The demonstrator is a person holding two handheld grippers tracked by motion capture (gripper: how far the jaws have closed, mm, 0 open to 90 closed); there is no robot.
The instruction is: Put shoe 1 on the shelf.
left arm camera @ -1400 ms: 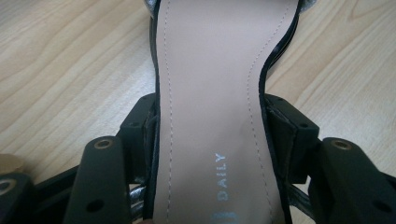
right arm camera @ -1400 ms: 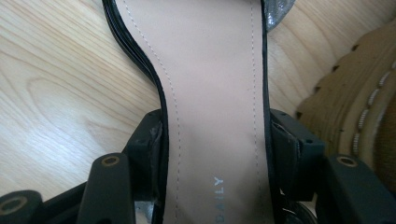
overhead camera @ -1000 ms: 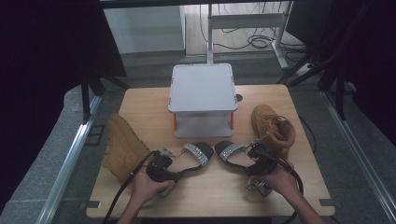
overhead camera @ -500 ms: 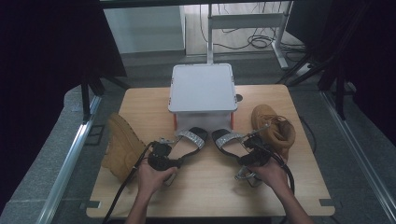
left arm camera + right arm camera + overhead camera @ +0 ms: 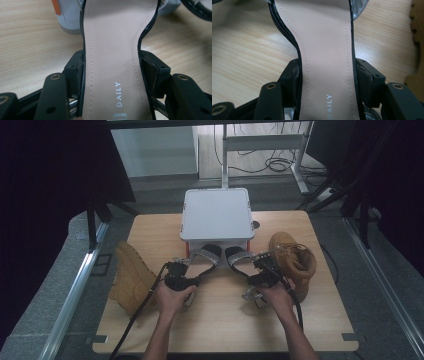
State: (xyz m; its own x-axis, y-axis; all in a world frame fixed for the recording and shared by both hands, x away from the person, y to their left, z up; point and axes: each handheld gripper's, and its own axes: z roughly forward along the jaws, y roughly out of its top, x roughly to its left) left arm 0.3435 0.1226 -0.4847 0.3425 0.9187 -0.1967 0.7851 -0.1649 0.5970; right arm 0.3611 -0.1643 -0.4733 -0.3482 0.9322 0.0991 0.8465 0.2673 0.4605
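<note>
- Carrying a pair of black heeled sandals toward the grey lidded box [image 5: 216, 214] at the table's far middle.
- Left gripper [image 5: 110, 72]: jaws clamped across the waist of the left sandal [image 5: 112, 45], pads on both edges of its beige insole.
- Right gripper [image 5: 327, 72]: jaws clamped likewise on the right sandal [image 5: 324, 42].
- Position: both toes just before the box front, between two tan boots [image 5: 131, 277] [image 5: 294, 260].
- Handling advice: hold both grips firm, keep soles level, advance evenly, avoid knocking the boots.
</note>
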